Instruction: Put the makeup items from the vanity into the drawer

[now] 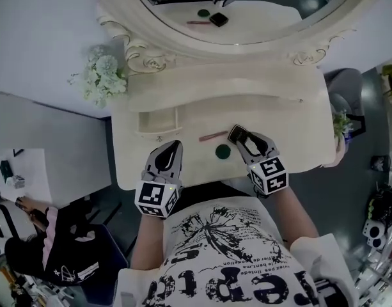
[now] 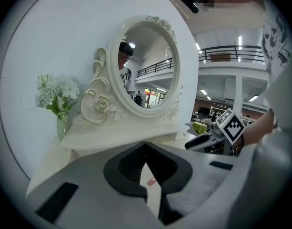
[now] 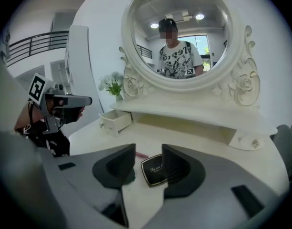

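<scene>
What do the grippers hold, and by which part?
Nothing. The right gripper has jaws apart by the black compact; the left gripper is shut, empty.

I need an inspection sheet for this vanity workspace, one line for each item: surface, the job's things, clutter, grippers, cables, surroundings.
Surface: pale vanity top, bare apart from the makeup.
Job's things: black compact, pink stick and green round item all lie on the top; the small drawer at the left stands open.
Clutter: white flowers on the left end of the shelf.
Grippers: left gripper has its jaws together and holds nothing; right gripper has its jaws apart, with the compact between their tips, not visibly clamped.
Cables: nothing seen.
Surroundings: oval mirror behind the top; another person at the lower left.
</scene>
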Demonstrator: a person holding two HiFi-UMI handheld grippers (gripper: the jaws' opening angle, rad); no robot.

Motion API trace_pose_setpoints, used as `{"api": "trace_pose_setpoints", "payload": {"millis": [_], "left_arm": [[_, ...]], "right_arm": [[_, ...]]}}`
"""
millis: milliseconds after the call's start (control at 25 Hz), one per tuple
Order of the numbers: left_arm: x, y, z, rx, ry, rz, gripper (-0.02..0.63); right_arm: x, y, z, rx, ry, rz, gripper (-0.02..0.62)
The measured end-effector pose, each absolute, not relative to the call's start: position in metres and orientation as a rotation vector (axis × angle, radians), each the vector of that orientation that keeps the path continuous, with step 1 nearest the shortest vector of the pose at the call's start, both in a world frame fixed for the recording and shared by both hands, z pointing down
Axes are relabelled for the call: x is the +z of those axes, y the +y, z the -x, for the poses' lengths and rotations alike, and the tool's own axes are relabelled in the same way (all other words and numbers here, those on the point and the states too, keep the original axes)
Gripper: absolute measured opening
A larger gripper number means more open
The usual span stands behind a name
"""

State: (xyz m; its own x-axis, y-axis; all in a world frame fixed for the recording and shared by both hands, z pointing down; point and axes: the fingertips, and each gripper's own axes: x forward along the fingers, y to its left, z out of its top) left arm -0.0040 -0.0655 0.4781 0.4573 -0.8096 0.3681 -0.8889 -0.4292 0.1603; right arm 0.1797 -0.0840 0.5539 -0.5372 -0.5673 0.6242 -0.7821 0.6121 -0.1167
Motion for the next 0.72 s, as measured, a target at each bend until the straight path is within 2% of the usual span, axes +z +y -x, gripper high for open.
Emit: {"api": "trace_pose_setpoints", "payload": {"millis": [40, 240, 400, 720], "left_arm": [[0.483, -0.069, 0.003, 0.341, -1.442, -2.372, 0.019], [0.507, -0.076, -0.005, 0.374, -1.406, -2.356, 0.019], [0.514, -0.081, -0.007, 0.412, -1.382, -2.368, 0.020], [0.516, -0.086, -0.008, 0.430, -1.337, -2.383, 0.019]], "right_arm": [[0.563, -0.086, -0.179, 0.532, -2.291, -1.020, 0.190], [0.604, -0.092, -0.184, 0.527, -2.210, -0.885, 0.269], [0.625, -0.092, -0.185, 0.550, -2.159, -0.808, 0.295], [0.644, -0.098, -0.184, 0.546, -2.089, -0.757, 0.307]]}}
